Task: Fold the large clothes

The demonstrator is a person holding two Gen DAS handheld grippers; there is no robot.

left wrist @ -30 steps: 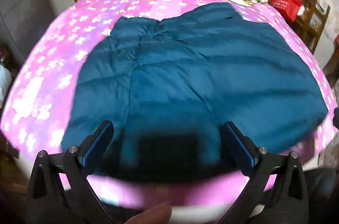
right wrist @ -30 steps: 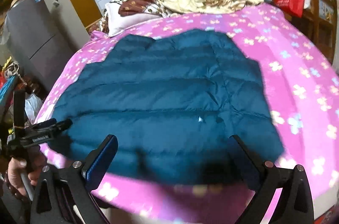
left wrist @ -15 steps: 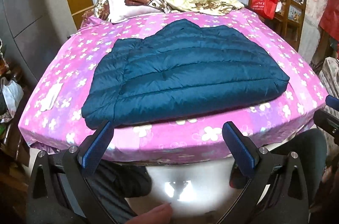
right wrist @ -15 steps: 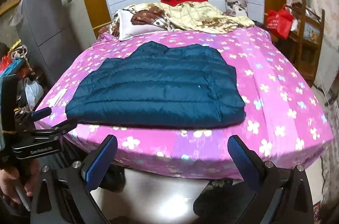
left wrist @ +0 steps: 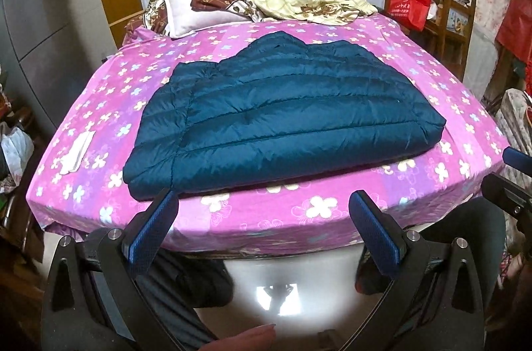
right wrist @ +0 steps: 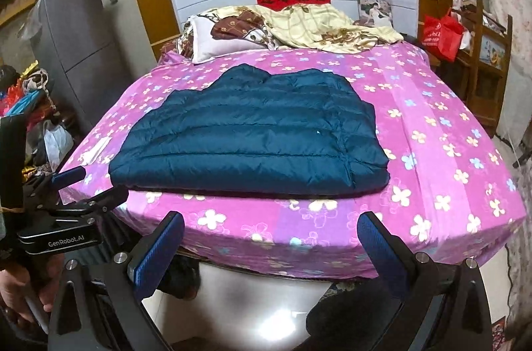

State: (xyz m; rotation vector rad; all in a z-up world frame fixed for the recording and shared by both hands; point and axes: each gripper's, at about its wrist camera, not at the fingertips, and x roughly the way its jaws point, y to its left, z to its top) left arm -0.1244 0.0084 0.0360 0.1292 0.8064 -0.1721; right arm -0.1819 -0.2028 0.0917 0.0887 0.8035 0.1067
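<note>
The left tongs are spread wide with nothing between the blue pads, held off the foot of the bed above a shiny floor. The right tongs are spread just as wide and hold nothing either, also short of the bed's near edge. In the right view the left tongs appear again at the far left, gripped in a hand.

Ahead of both tongs lies a dark blue puffy jacket, flat on the pink flowered sheet. Its near hem runs close along the sheet's front edge, just beyond the left tongs' left pad. Its left corner sits nearest that pad; its right corner stops well short of the bed's right side.

To the right of the jacket a broad band of bare sheet stretches to the mattress edge. To the left a narrower strip remains, with a small white cloth lying on it, apart from the jacket.

Beyond the jacket's far edge there is more bare sheet, then a pillow and a rumpled yellow blanket against the wall. A grey cabinet stands off to the left of the bed, and a wooden chair with a red bag off to the right.
</note>
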